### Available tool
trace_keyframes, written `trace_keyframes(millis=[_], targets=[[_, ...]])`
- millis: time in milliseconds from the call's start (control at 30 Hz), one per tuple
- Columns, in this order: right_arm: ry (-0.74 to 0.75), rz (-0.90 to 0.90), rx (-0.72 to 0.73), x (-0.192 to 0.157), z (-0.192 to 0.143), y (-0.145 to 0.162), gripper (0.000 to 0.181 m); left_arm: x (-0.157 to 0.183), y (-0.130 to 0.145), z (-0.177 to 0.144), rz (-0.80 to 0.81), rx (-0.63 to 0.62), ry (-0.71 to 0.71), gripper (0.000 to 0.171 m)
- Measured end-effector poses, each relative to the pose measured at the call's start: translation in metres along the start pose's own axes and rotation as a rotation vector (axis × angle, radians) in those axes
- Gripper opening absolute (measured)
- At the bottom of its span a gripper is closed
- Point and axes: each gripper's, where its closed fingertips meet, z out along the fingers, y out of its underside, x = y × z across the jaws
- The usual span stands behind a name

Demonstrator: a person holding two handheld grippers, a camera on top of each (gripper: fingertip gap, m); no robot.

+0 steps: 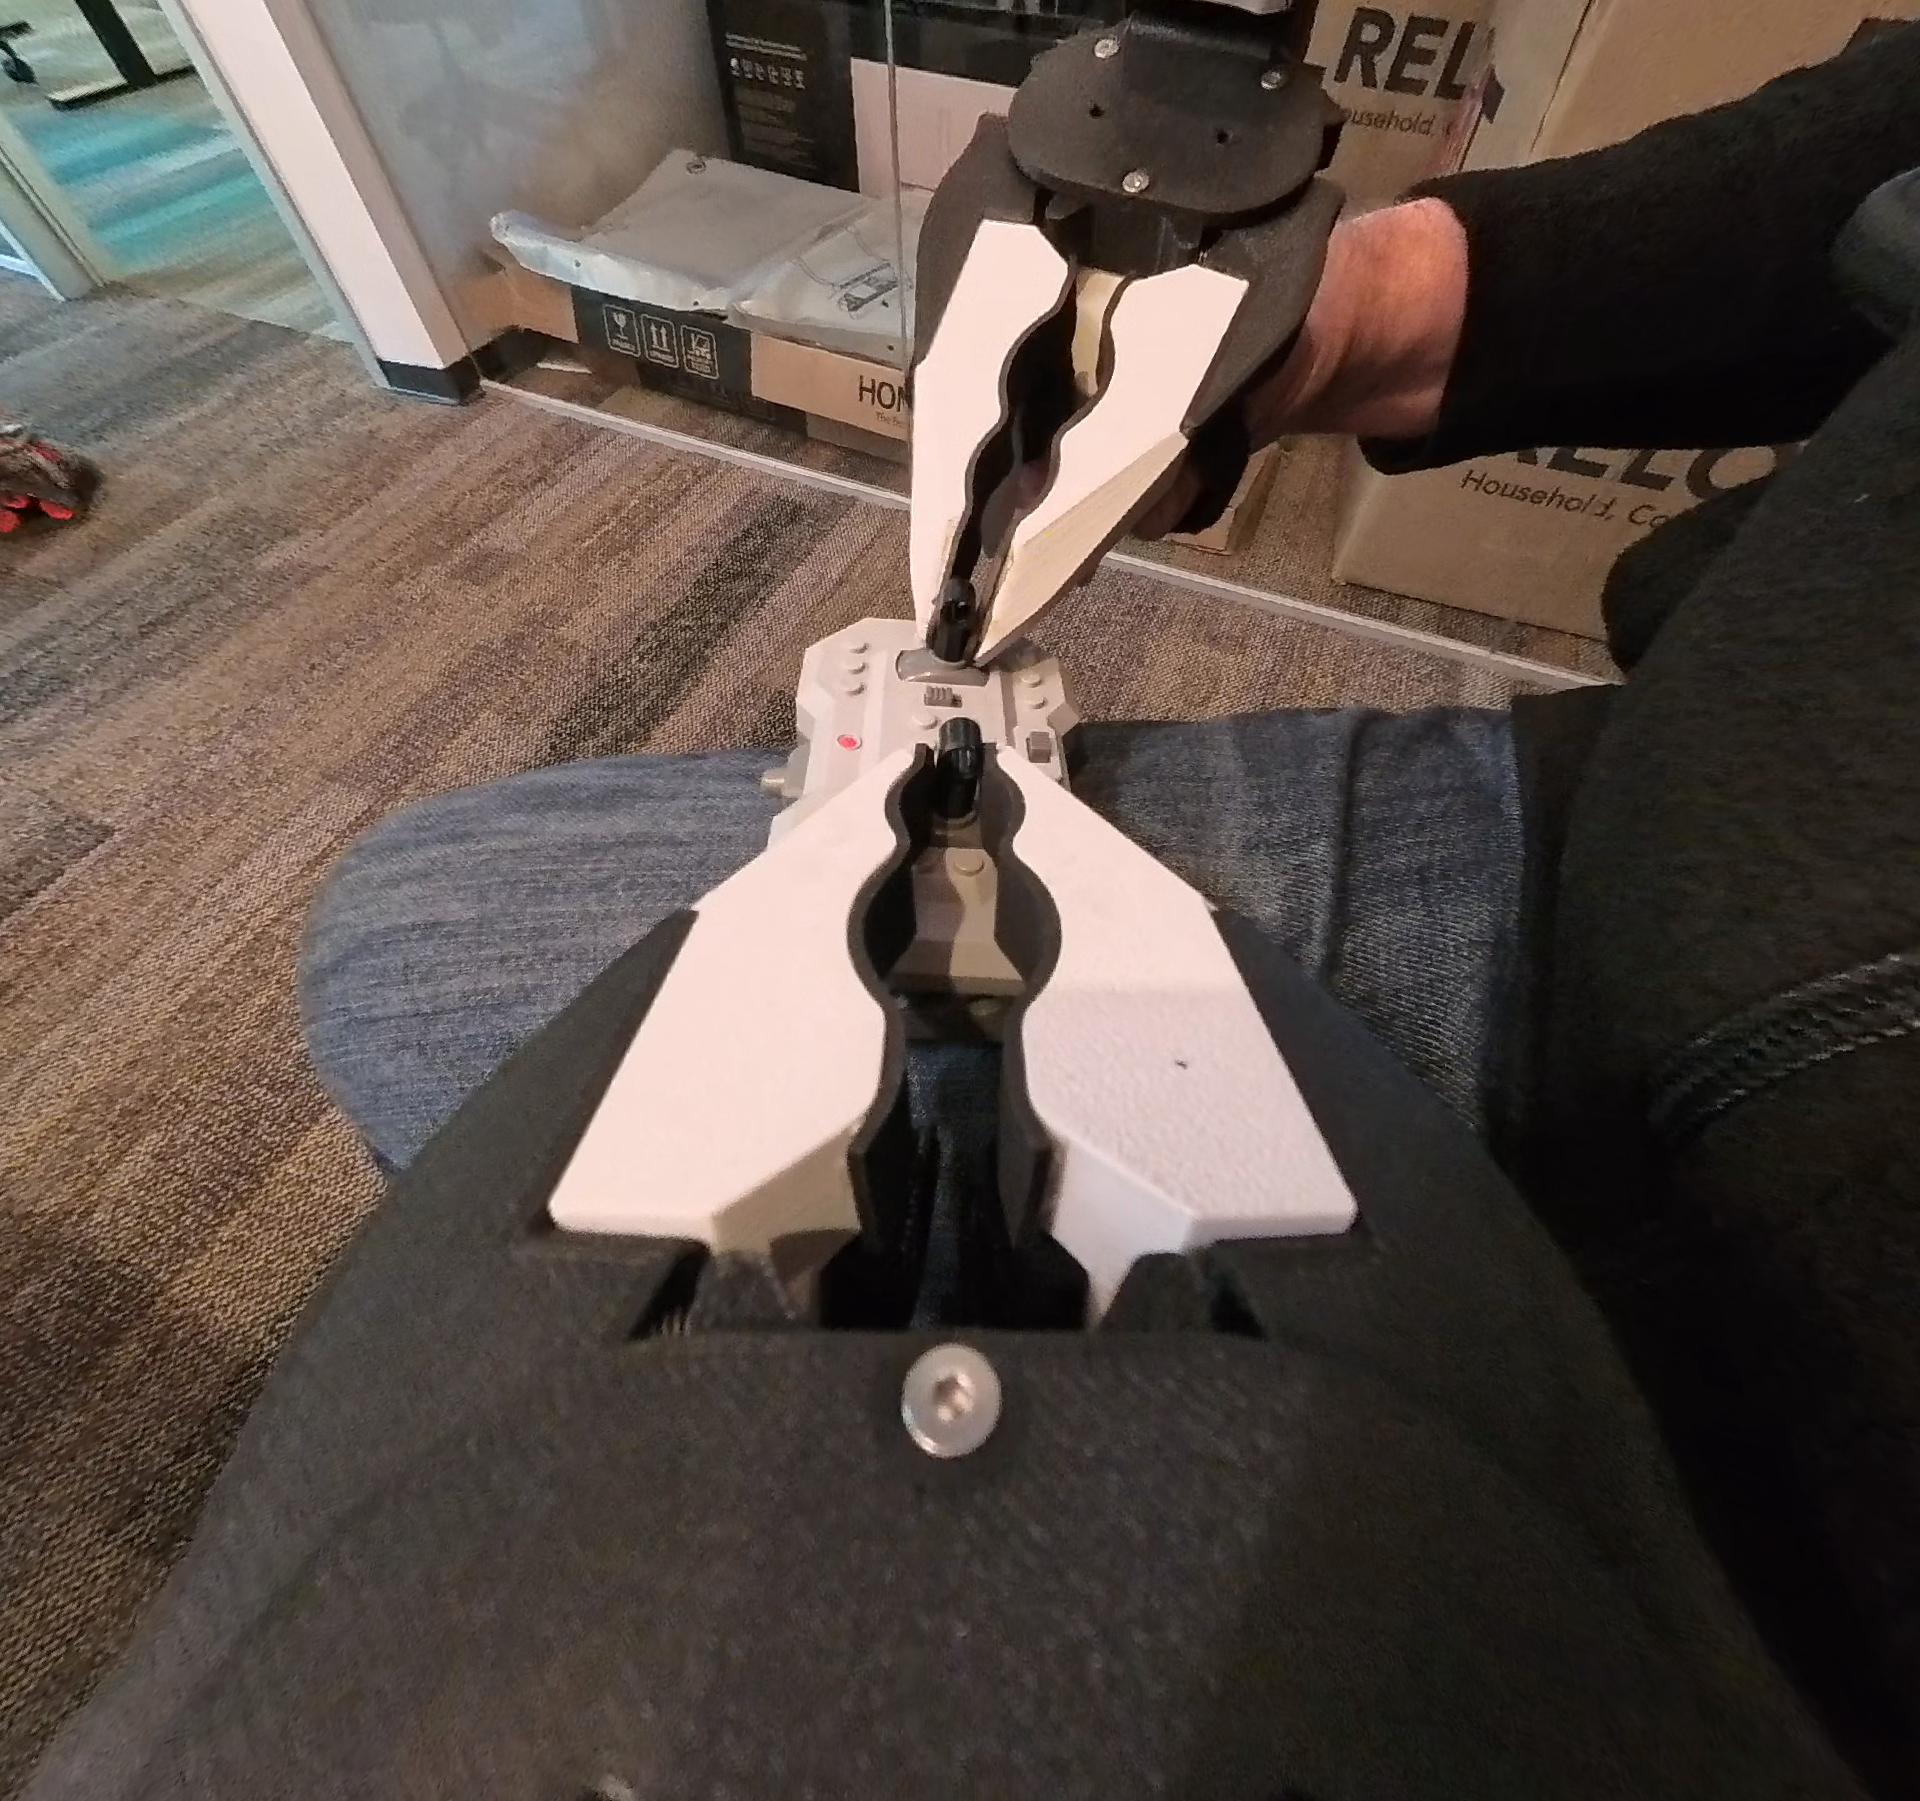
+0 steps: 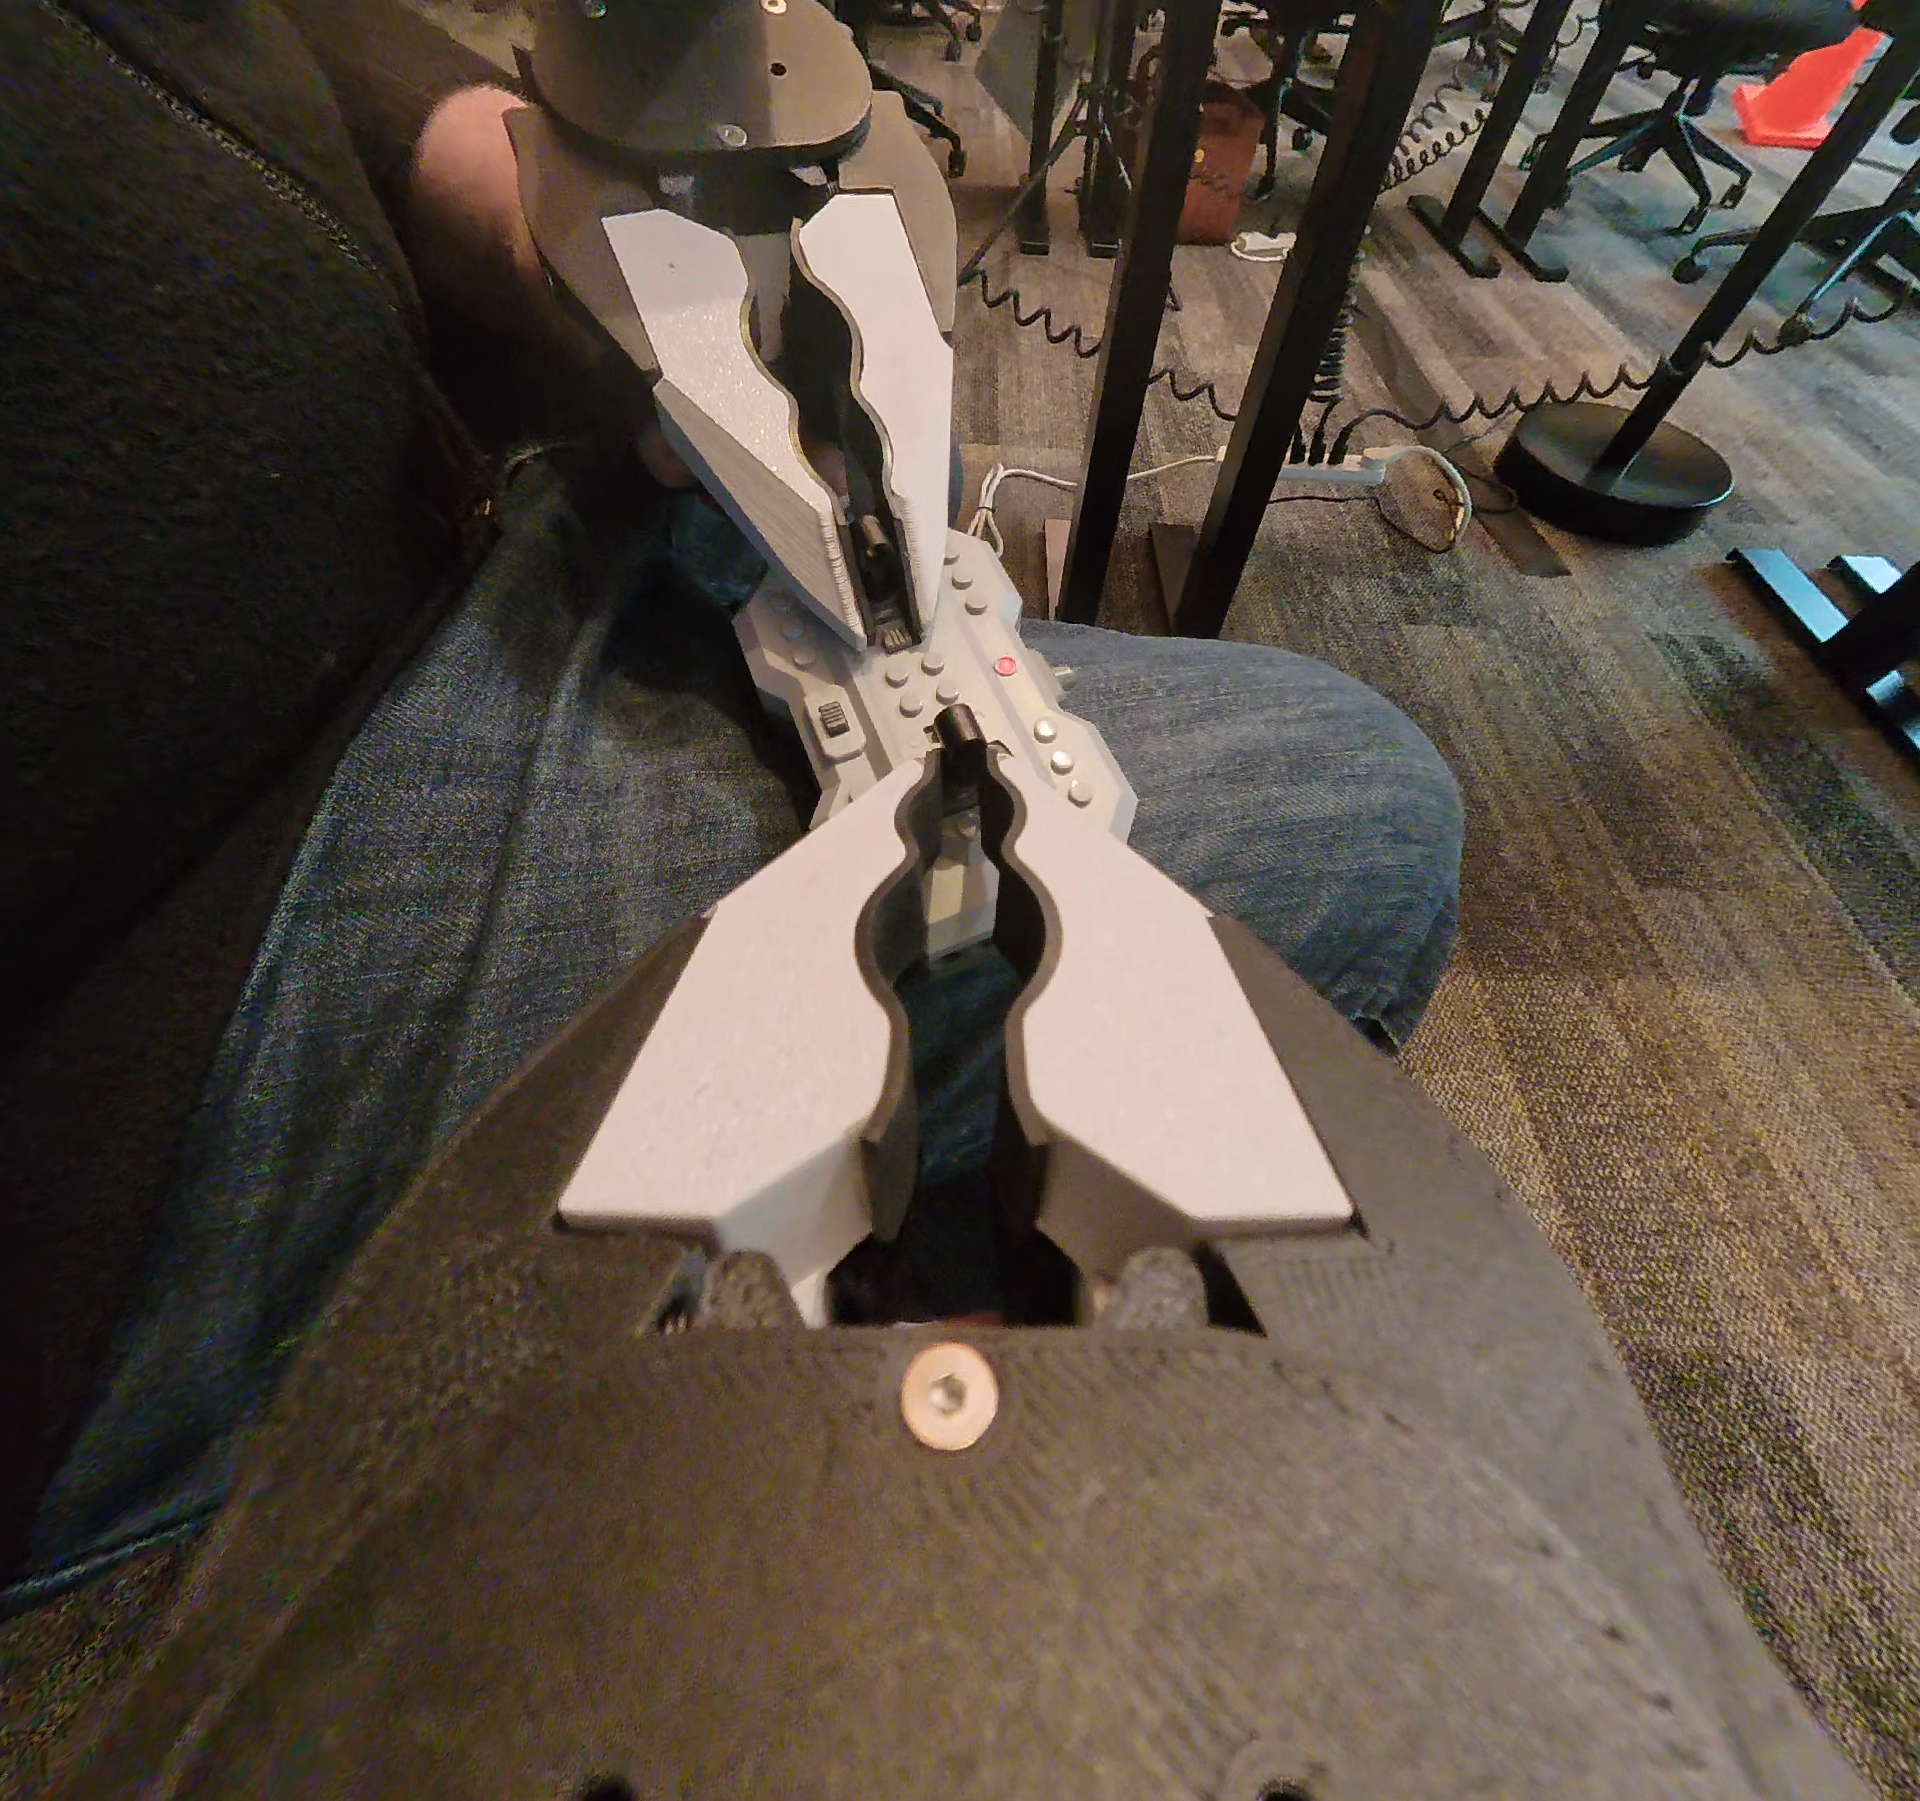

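A grey studded control box [image 1: 831, 707] with a red dot lies on a person's lap in blue jeans [image 1: 499, 920]. It has two small black levers on top. My left gripper [image 1: 958, 766] is shut on the near black lever [image 1: 958, 745]. My right gripper [image 1: 964, 631], held by a hand in a black sleeve, comes down from above and is shut on the far black lever [image 1: 952, 608]. In the right wrist view, my right gripper [image 2: 961, 764] pinches its lever [image 2: 958, 725] over the box [image 2: 1003, 608], and the left gripper [image 2: 883, 627] grips the other lever [image 2: 868, 546].
Striped grey carpet [image 1: 312, 660] lies around the knees. Cardboard boxes [image 1: 1475, 525] and a glass wall [image 1: 540, 37] stand ahead in the left view. Black table legs [image 2: 1132, 349], coiled cables [image 2: 1382, 411], a round stand base [image 2: 1621, 473], office chairs [image 2: 1673, 120] and an orange cone [image 2: 1808, 89] fill the right view.
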Motion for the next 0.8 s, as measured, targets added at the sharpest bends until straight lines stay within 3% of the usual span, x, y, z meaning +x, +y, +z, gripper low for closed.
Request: trace_keyframes(millis=[667, 800], targets=[[-0.02, 0.048, 0.007, 0.0007, -0.0004, -0.0018, 0.005, 0.0008, -0.0012, -0.0015, -0.04, 0.011, 0.018, 0.007], [-0.073, 0.223, 0.036, 0.0045, 0.0, -0.0021, 0.005, -0.005, -0.0032, -0.0013, -0.2, 0.018, 0.047, 0.007]])
